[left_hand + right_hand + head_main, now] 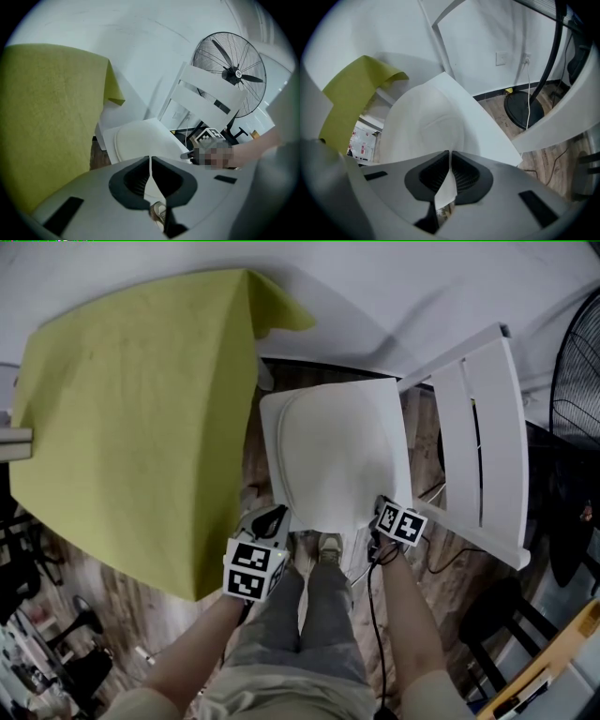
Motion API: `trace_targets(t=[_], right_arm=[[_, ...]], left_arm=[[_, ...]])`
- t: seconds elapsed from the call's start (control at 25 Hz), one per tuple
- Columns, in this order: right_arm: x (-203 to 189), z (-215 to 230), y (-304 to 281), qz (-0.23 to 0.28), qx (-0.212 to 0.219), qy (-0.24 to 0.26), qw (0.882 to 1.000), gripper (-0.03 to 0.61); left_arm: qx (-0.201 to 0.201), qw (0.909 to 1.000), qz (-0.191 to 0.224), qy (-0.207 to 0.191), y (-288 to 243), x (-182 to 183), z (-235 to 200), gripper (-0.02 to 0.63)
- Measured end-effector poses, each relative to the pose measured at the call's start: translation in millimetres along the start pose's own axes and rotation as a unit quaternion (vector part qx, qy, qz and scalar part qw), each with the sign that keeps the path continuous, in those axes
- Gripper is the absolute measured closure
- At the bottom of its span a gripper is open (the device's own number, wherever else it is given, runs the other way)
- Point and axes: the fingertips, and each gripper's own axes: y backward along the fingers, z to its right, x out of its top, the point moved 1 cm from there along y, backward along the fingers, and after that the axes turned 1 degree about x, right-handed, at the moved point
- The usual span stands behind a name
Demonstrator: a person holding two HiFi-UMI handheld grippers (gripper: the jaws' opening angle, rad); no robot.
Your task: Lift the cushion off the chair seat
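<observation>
The head view looks steeply down on the chair (469,399), while the left claw (274,518) and right claw (381,509) views closely face its shared cushion (333,460).

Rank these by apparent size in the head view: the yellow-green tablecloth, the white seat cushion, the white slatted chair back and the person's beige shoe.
1. yellow-green tablecloth, largest by far
2. white seat cushion and white slatted chair back: about alike, so not ranked
3. beige shoe, smallest
</observation>
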Motion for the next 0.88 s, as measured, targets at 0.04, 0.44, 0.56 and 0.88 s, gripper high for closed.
trace_targets(t=[0.04, 0.44, 0.56, 0.88], right_arm=[[-1, -3, 2, 0.001, 0.01, -0.003, 1.0, 0.541], [22, -44, 71, 0.071, 0.08, 0.046, 0.993, 0.552], [39, -65, 99, 0.094, 0.094, 0.075, 0.988, 0.554], [70, -111, 176, 0.135, 0.118, 0.142, 0.973, 0.555]], left_arm=[[0.0, 1.0, 0.0, -0.001, 2, 0, 1, 0.581], [-0.001, 0.9994, 0.036, 0.002, 40, 28, 17, 0.581], [0.001, 0.9988, 0.049, 0.003, 55, 40, 21, 0.581], [0.008, 0.9964, 0.084, 0.002, 112, 69, 29, 0.581]])
